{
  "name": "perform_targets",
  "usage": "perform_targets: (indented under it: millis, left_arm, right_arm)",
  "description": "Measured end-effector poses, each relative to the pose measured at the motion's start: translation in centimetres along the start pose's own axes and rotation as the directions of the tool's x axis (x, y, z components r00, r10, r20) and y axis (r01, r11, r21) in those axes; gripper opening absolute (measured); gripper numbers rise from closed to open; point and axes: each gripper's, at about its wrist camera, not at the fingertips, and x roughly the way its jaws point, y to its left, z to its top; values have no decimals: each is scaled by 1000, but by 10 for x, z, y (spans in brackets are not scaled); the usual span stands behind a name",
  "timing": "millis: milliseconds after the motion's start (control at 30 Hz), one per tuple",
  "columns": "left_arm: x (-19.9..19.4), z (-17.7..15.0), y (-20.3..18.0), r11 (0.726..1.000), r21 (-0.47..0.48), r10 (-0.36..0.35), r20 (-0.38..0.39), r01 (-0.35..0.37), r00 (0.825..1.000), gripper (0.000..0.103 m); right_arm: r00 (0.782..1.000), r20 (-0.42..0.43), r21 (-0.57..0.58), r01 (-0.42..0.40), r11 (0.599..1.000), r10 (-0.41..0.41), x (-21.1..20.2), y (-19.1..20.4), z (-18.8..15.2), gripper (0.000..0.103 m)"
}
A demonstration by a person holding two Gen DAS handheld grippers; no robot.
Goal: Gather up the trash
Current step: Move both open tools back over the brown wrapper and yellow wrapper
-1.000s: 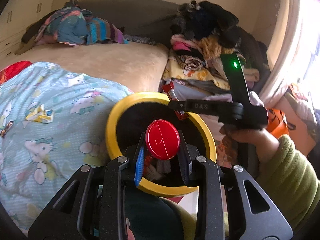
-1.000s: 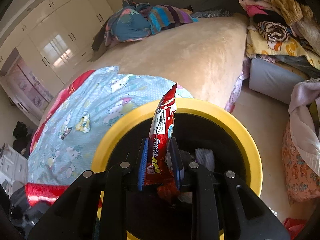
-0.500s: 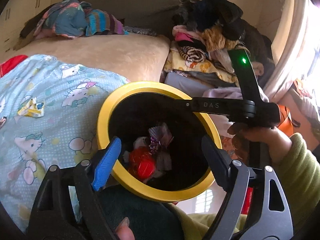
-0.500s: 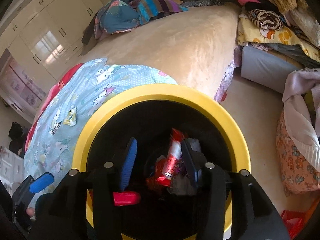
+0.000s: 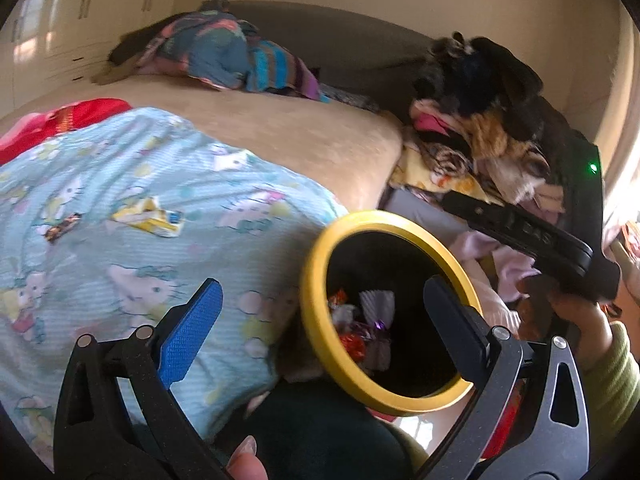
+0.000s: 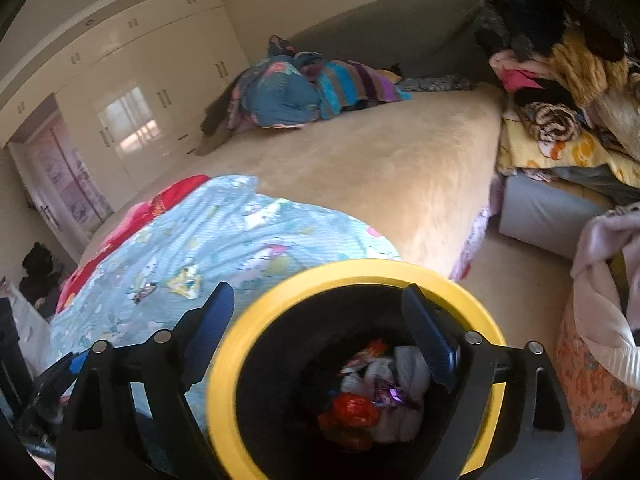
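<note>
A black bin with a yellow rim (image 5: 384,218) stands beside the bed and holds crumpled wrappers (image 5: 364,332). My left gripper (image 5: 320,320) hangs over the bin's left edge, its jaws opening wide with nothing between them. My right gripper (image 6: 320,328) is above the bin's yellow rim (image 6: 360,270), jaws opening and empty, over the red and white trash (image 6: 372,392) inside. A yellow wrapper (image 5: 150,216) and a small dark wrapper (image 5: 62,226) lie on the blue blanket. The right tool's black housing (image 5: 528,232) shows in the left wrist view, held by a hand in a green sleeve.
The bed has a beige cover (image 6: 400,160) and a blue cartoon blanket (image 6: 240,232), with bundled clothes (image 6: 304,92) at its head. A tall pile of clothes (image 6: 568,92) on a grey box (image 6: 548,208) stands to the right. White wardrobes (image 6: 132,92) line the far wall.
Both grippers opened: the red cap left the left jaws and the red snack wrapper left the right jaws, both dropping into the bin. The left view swung toward the blanket.
</note>
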Motion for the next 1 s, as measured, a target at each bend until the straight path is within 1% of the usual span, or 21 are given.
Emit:
perform_targets:
  millis: [167,300,467,667,800,900,1000]
  left_arm:
    - [-14,4,16,999,-15,45,44,-44,998,93]
    - [-23,8,31,996,-22,89,77,-87,993,93]
    - [-31,10,46,993,-39,111,105,-108,988,93]
    - [-39,11,74,983,-78,173,133,-164,976,93]
    - [-44,10,103,970,-127,223,140,-206,965,93]
    - [-48,8,130,955,-186,258,135,-231,957,93]
    - [-50,6,154,939,-216,300,129,-269,945,93]
  right_arm:
    - [999,-2,-52,-38,998,38,3,27,-1,84]
    - [997,4,-88,-76,993,76,5,50,-4,85]
    - [993,2,-136,-117,984,119,10,73,-7,85]
    - [989,-21,-176,-149,973,147,26,103,-8,85]
    - [986,-59,-210,-166,964,157,45,125,-11,85]
    - [986,-93,-235,-155,960,137,64,140,-13,85]
    - [983,-138,-250,-150,957,118,89,155,-15,85]
